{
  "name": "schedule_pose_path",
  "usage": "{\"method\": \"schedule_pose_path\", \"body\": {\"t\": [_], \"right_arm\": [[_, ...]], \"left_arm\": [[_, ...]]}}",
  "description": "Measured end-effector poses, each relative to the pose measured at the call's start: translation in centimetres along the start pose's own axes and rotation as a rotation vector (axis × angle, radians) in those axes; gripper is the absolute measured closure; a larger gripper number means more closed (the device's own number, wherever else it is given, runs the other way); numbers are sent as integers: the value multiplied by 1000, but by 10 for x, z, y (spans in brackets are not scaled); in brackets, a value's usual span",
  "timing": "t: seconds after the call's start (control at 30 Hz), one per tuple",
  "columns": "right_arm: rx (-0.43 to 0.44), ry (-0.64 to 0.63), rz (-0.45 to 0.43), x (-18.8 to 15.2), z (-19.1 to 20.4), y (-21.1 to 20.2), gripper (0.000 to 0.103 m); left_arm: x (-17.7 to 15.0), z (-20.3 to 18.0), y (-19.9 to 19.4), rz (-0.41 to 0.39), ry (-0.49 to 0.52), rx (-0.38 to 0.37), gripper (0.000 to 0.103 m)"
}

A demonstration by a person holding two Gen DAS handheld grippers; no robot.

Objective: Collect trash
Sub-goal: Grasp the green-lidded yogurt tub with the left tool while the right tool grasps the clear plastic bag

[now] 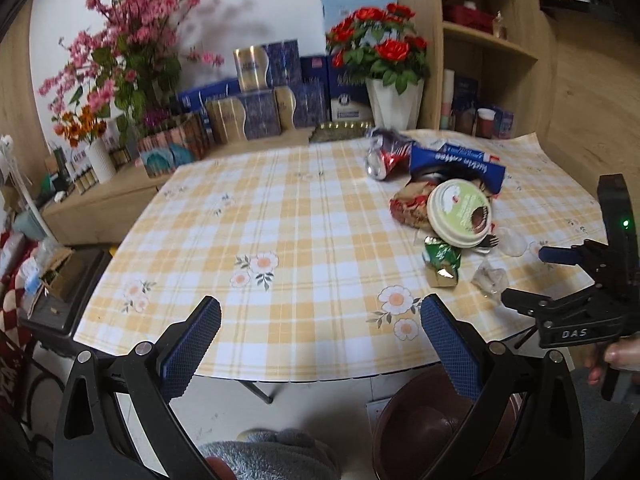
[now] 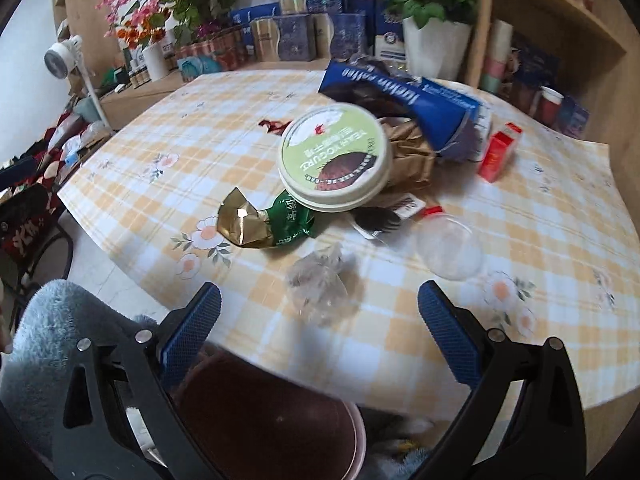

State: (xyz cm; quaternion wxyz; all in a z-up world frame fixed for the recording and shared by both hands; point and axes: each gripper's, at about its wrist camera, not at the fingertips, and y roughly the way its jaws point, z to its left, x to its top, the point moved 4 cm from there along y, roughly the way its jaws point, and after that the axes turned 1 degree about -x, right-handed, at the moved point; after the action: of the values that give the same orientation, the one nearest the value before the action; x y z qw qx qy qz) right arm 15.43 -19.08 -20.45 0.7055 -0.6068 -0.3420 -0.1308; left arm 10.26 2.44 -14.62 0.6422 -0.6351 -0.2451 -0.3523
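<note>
Right wrist view alone shows a red carton [image 2: 500, 152] behind the trash; both grippers' fingers [image 2: 188, 336] [image 1: 192, 344] spread apart, empty.

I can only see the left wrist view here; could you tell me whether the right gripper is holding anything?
Observer: No. The right gripper is open and empty. A crumpled clear wrapper lies on the table, in line with the gap between its fingers.
Operator: Thank you. Is anything tucked beside the blue coffee bag on the far side?
Observer: Yes, a small red carton lies just right of the blue coffee bag, on the cloth.
Operator: And where is the bin from that gripper?
Observer: The brown bin sits below the table's near edge, showing between the gripper's fingers.
</note>
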Motion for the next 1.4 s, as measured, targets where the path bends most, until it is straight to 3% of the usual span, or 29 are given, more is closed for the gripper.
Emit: {"method": "schedule_pose_path", "body": {"t": [0.13, 0.2, 0.27, 0.33, 0.37, 0.4, 0.47, 0.53, 0.63, 0.8, 0.97, 1.03, 1.07, 1.2, 1.4], "right_arm": [[8, -31, 13, 3, 3, 21, 9], [12, -32, 29, 3, 3, 31, 22], [14, -6, 57, 2, -1, 41, 26], [44, 35, 74, -1, -5, 45, 43], [56, 50, 74, -2, -7, 44, 57], [69, 65, 70, -3, -9, 43, 61], [76, 91, 39, -3, -15, 34, 63], [68, 101, 1, -4, -19, 24, 67], [47, 116, -47, -4, -27, 9, 70], [23, 145, -107, -1, -42, -9, 73], [16, 159, -142, 1, -52, -21, 74], [18, 169, -158, 1, -55, -26, 74], [18, 172, -165, 0, -57, -28, 74], [3, 190, -187, -3, -67, -36, 74], [-16, 249, -206, -13, -91, -44, 74]], "left_arm": [[3, -1, 8, -26, 13, 24, 5], [6, -3, 10, -43, 23, 33, 5], [11, -5, 13, -53, 19, 30, 5], [15, -7, 19, -44, 3, -3, 5], [16, -8, 22, -32, -10, -23, 5], [18, -8, 27, -12, -42, -57, 5], [19, -5, 35, 18, -105, -109, 5], [20, 0, 42, 41, -172, -113, 6], [26, 4, 48, 48, -235, -142, 16], [33, -5, 58, 76, -272, -206, 22], [42, -43, 65, 82, -198, -312, 22], [45, -66, 69, 83, -136, -364, 16], [47, -79, 74, 83, -90, -376, 8], [54, -118, 95, 66, 53, -333, 6], [61, -149, 138, 94, 160, -247, 6]]}}
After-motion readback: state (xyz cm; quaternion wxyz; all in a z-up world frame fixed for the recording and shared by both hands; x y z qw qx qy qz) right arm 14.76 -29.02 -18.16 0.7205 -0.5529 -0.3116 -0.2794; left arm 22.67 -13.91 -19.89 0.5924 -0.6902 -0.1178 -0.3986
